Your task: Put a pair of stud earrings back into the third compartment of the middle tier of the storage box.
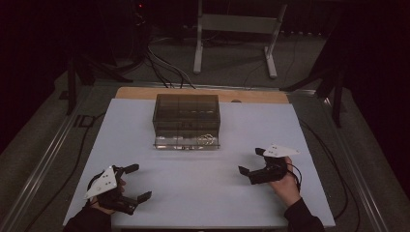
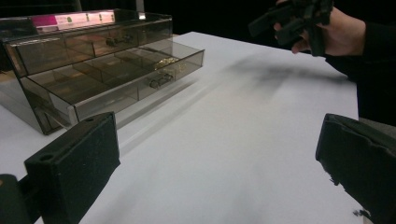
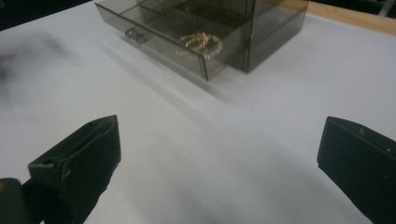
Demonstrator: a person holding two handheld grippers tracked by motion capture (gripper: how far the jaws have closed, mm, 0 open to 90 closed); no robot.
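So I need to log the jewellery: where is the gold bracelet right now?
The gold bracelet lies in the open bottom drawer of the smoky organiser box, at the drawer's right end in the high view, far from both grippers.

Smoked drawer box (image 1: 186,119) stands upper centre of the frame on white table (image 1: 193,193), bottom drawer (image 1: 186,141) pulled out. Left gripper (image 1: 138,182) lower left, right gripper (image 1: 252,161) right of centre, both with jaws apart.
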